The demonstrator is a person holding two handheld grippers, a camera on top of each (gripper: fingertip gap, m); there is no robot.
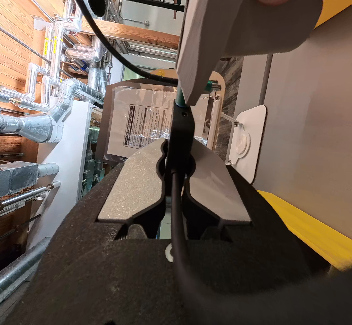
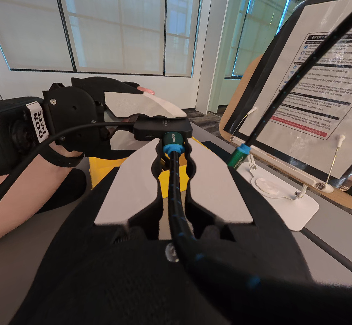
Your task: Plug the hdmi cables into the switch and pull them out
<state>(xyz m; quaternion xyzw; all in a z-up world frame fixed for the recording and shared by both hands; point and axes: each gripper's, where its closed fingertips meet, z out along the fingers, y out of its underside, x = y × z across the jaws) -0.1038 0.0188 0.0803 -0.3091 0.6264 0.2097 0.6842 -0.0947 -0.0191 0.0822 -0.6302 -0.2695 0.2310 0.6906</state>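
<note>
Two hand-held grippers meeting over a grey tabletop (image 2: 323,226), seen from a camera on each.

Left gripper (image 1: 176,155): fingers (image 1: 137,180) pinching a small black switch box (image 1: 182,131), held edge-on in this view. Thin black cord (image 1: 176,201) running from the near end of the box back between the fingers. In the right wrist view, same box (image 2: 163,126) held flat above the tabletop, clamped under the white finger (image 2: 144,104) of the left gripper (image 2: 171,119), a bare forearm (image 2: 28,180) coming in from the left.

Right gripper (image 2: 172,151): fingers (image 2: 133,182) closed around the green-and-blue plug (image 2: 172,140) of a black braided cable (image 2: 174,192), plug nose touching the front edge of the box; how deep it sits in the port, not clear. Seen from the left wrist view, the right gripper (image 1: 185,98) as a pale wedge coming down from the top onto the green plug (image 1: 180,95) at the far end of the box.

Second green plug (image 2: 238,155) with its own black cable hanging free just right of the right gripper, above a white base plate (image 2: 297,212).

Yellow bin (image 2: 102,165) below the box. Laminated printed sheet on a board (image 2: 285,94) propped at the right. Large windows (image 2: 114,22) behind.
</note>
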